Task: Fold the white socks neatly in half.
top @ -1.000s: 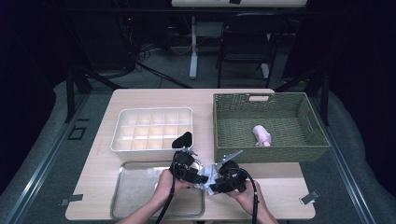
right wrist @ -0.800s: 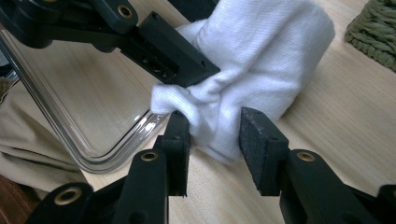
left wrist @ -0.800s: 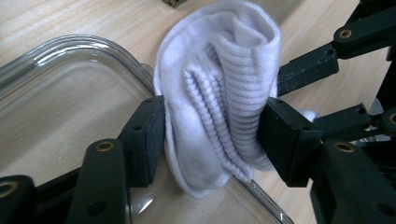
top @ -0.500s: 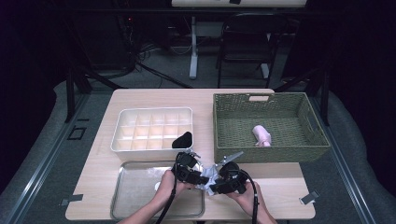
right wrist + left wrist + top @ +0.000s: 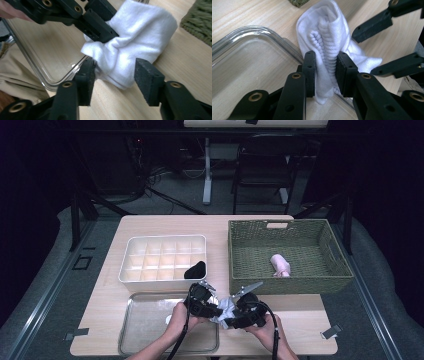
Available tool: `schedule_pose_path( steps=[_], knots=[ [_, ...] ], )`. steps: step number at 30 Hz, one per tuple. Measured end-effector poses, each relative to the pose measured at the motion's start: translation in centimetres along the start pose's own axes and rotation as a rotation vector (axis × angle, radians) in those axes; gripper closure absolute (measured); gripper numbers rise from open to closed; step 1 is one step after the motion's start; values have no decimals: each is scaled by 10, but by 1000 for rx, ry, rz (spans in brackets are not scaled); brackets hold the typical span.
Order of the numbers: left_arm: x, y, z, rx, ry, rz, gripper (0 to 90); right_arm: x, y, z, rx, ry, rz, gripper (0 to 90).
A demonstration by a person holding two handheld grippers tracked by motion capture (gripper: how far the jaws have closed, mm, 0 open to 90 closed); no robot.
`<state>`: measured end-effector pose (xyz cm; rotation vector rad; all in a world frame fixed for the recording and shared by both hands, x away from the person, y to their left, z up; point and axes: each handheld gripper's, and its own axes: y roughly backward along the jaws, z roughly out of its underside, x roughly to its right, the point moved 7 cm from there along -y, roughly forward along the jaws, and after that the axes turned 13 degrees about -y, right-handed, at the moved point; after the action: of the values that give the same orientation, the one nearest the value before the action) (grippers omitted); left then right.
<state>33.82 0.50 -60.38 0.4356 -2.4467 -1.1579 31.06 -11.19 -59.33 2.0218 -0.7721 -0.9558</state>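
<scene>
So the left gripper has just been closing and now pinches the white sock right between its pads, while the right gripper has just been opening, its jaws spread around the sock's lower end, so looks like a handover.

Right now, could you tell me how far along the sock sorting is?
One black bundle already sits in the divided organizer. In hand: the left gripper has just closed on the white sock, while the right gripper's jaws have just opened around it. The pink roll waits in the basket.
</scene>
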Motion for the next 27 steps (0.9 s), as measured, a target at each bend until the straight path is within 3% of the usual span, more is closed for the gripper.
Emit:
schedule_pose_path(
  steps=[7, 10, 13, 15, 20, 25, 27],
  knots=[
    [1, 3, -2, 26, -4, -7, 739, 10, 19, 3, 36, -7, 16, 397],
    [2, 6, -4, 36, -11, -13, 810, 19, 25, 6, 36, -22, 32, 364],
    [3, 3, -3, 21, -23, -14, 799, 25, 25, 6, 29, -37, 28, 366],
    [2, 3, -3, 16, -24, -18, 784, 27, 22, 7, 10, -37, 37, 420],
    [-1, 3, -1, 17, 3, -9, 735, 21, 9, 8, -22, -25, 14, 480],
    [-6, 4, 1, 9, 29, 14, 643, 9, 1, 3, 14, 22, 2, 547],
    [-7, 3, 1, 11, 45, 18, 611, 5, -2, 2, 4, 39, 8, 559]
  ],
)
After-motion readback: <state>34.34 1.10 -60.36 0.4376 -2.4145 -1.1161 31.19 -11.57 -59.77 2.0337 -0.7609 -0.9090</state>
